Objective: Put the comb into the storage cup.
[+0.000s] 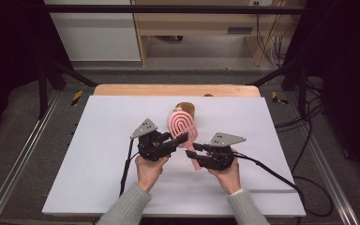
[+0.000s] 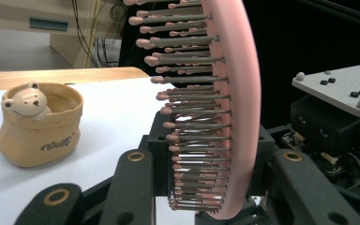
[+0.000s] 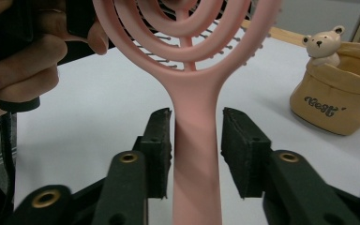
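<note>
bear pot (image 1: 186, 110) behind brush (image 1: 183, 127), table (image 1: 98, 154) open

The hairbrush (image 3: 194, 93) looked like smooth pink plastic with a soft satin sheen; its bristles (image 2: 192, 112) were thin, dark, shiny pins tipped with pink beads. The desk (image 1: 98, 140) had a matt, pale lilac-white sheet over it, with a light wood edge at the far side. The small bear pouch (image 2: 40, 124) looked like matt tan leatherette, wrinkled at its rim. The right gripper (image 3: 196, 150) carried black matt plastic jaws faced with rough, dark foam-like pads and brass-coloured rivets.
</note>
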Available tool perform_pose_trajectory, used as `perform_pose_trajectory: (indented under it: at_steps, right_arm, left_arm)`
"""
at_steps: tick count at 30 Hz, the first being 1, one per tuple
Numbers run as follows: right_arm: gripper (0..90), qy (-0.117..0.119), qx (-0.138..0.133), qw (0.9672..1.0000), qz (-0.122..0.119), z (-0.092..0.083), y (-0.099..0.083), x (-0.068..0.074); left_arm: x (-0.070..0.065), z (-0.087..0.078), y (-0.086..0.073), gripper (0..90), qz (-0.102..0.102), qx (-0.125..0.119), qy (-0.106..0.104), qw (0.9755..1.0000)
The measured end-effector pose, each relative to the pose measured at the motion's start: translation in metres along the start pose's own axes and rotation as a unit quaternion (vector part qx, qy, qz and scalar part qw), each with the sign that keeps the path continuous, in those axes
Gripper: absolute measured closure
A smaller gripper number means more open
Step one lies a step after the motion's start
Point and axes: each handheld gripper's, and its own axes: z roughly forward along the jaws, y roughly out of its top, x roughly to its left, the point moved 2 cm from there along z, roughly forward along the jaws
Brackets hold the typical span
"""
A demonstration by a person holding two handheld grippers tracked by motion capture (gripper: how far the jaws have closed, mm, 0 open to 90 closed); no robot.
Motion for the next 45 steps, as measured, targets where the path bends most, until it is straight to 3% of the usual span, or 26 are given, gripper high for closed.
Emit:
perform_pose_trajectory:
  at_steps: [11,19,25,37,45]
  right_arm:
    - [18.1,-0.025,-0.026,0.9993,-0.002,-0.004,0.005,-0.005]
    - [2.0,-0.022,-0.019,0.9996,-0.007,-0.004,0.005,-0.005]
    - [0.5,-0.03,-0.016,0.9993,-0.011,-0.007,0.003,-0.006]
    - [0.4,-0.053,-0.03,0.9978,0.025,-0.029,-0.004,-0.024]
    - [0.5,-0.065,-0.031,0.997,0.029,-0.044,-0.011,-0.035]
  left_arm:
    - [0.007,-0.007,0.006,63.8,0.017,0.003,0.027,0.9995]
    - [0.012,-0.012,0.01,63.8,0.023,0.005,0.037,0.999]
    - [0.018,-0.016,0.012,63.7,0.028,0.009,0.045,0.9986]
    - [0.026,-0.028,0.02,63.6,0.029,0.008,0.05,0.9983]
    - [0.031,-0.033,0.027,63.6,0.031,0.007,0.054,0.998]
